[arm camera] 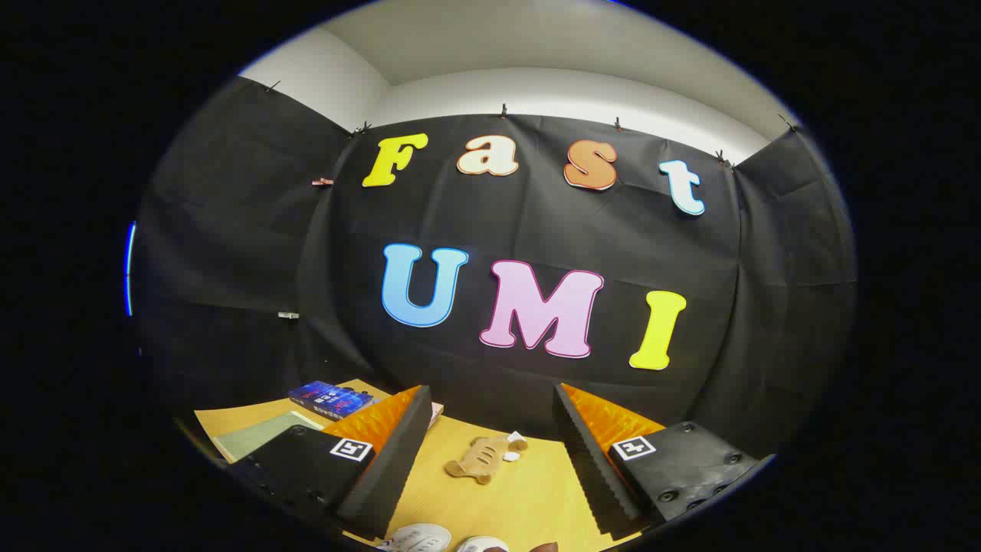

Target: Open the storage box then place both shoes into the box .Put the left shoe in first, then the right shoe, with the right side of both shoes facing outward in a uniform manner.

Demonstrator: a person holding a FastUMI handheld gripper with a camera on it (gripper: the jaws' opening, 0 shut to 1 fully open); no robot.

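Note:
My gripper [490, 452] is held high and tilted up toward the booth wall, its two black-and-orange fingers [387, 460] spread wide apart with nothing between them. Low down between the fingers, the white toes of two shoes [418, 539] peek up side by side on the yellow table [529, 498]; the rest of each shoe is hidden. The storage box is out of sight.
A small tan plush toy [479, 458] lies on the table ahead between the fingers. A blue book [329, 399] and a green sheet [260, 433] lie at the table's far left, beyond the left finger. A dark rounded shape [546, 547] sits beside the shoes.

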